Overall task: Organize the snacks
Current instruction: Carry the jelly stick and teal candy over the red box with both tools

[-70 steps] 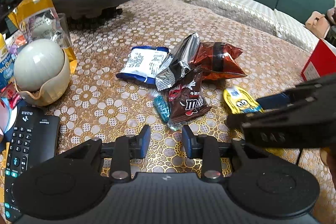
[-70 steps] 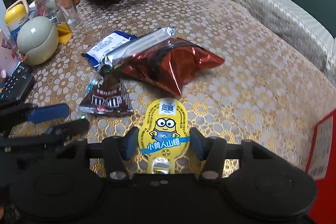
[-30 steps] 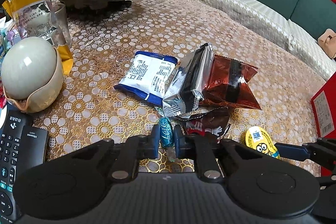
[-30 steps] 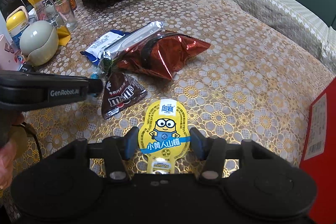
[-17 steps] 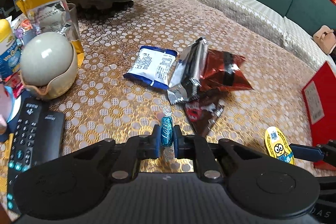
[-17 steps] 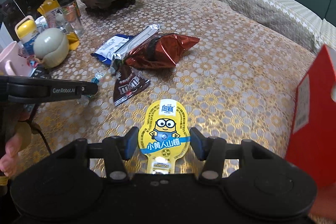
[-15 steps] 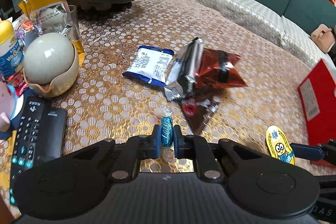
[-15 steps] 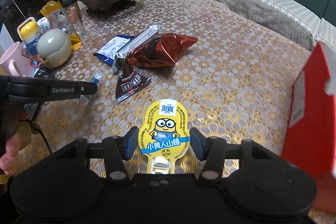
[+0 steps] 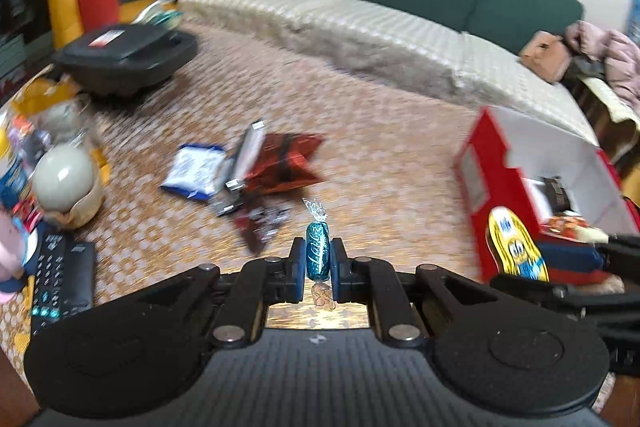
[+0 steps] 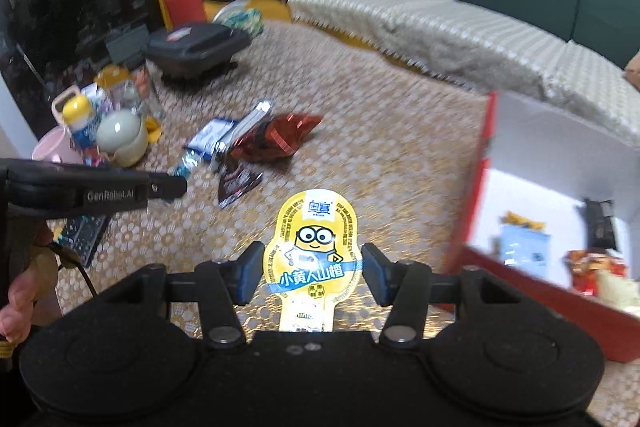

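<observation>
Right now my left claw (image 9: 318, 269) is pinched tight on a small teal wrapped candy (image 9: 318, 254), which stands upright between the pads with its twisted end poking up. My right claw (image 10: 313, 277) is part-way open, its pads pressing the sides of a flat yellow cartoon-faced snack pack (image 10: 313, 255) that stands on end between them. Both loads are off the worktop (image 10: 380, 167) and the red box (image 10: 472, 203) sits to the right, its white inside already holding a few packets.

I judge the step to be carrying both pieces to that box. To do it well I should bring each claw above the red wall before lowering, and let go only once the snack is inside the rim; the candy is tiny and could bounce out if dropped from high up. The right claw is nearer the box, so it should go in first and clear out, leaving the left a free path.

Between me and the box the cloth is bare. The remaining packets (image 9: 276, 163) lie well to the left, clear of the route; the near box wall is the only edge to mind.
</observation>
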The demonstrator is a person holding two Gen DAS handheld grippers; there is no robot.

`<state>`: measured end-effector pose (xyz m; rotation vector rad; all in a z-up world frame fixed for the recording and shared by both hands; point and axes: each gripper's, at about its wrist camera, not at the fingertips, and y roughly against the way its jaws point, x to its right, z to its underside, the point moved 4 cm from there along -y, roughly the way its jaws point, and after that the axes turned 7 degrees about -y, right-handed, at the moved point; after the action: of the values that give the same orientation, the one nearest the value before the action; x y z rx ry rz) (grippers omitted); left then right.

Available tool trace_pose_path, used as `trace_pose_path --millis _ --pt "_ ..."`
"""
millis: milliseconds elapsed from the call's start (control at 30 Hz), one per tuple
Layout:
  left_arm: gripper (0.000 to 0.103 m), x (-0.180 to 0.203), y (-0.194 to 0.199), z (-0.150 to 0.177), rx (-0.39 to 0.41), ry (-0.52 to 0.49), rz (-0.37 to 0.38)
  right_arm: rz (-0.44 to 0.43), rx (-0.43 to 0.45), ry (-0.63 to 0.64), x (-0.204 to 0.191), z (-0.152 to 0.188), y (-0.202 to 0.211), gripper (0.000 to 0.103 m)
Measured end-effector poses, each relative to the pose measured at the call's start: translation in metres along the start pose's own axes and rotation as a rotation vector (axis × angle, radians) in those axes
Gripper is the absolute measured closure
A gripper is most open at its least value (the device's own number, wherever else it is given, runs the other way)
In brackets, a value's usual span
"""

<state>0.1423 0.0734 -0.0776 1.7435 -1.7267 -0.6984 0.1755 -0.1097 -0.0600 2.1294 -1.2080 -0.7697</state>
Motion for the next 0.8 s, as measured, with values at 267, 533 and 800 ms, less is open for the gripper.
trace_pose_path --millis 267,533,800 --pt "0.091 0.077 0.017 -0.026 0.035 -0.125 0.081 0.077 0.097 -0.025 0.054 -0.023 0.045 0.051" --pt "0.091 0.152 0.005 -0.051 0.025 -0.227 0.148 0.160 0.125 -0.072 0.117 -0.035 0.061 0.051" --pt "0.091 0.209 -0.034 -0.063 -0.046 -0.300 0.207 0.256 0.090 -0.121 0.183 -0.041 0.049 0.051"
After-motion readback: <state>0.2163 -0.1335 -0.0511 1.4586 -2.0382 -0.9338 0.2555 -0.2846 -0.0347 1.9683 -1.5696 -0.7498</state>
